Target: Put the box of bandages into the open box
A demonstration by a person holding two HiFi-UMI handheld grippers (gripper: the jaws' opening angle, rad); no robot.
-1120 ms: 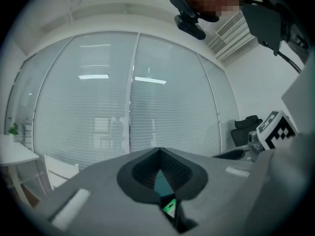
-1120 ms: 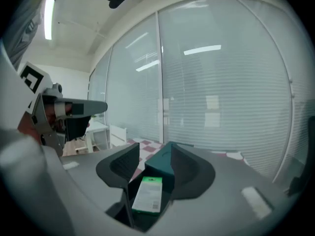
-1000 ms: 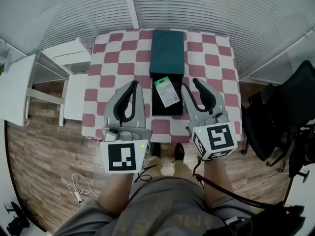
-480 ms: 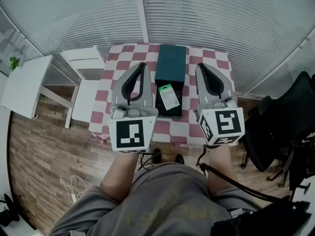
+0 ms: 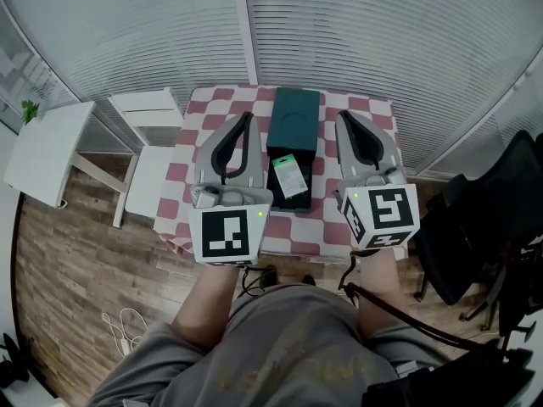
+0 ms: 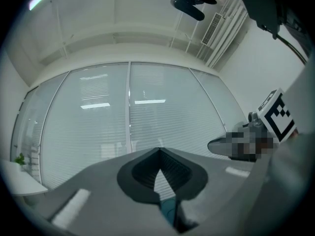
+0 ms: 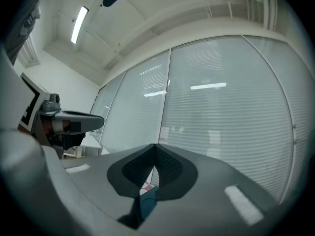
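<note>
Currently your left gripper [image 5: 247, 119] and right gripper [image 5: 343, 117], both closed on nothing, flank the box of bandages [image 5: 291, 175], lying near-to-far in the open box [image 5: 294, 119].

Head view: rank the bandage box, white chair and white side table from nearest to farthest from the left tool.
1. Bandage box, just right of the left tool, on the open box.
2. White chair, left of the checked table.
3. White side table, farthest left.

place: office-like room; signs: glass walls behind blinds [image 5: 153, 32]; black office chair [image 5: 484, 219]; white desk [image 5: 47, 151]; ceiling strip light [image 7: 78, 23]
</note>
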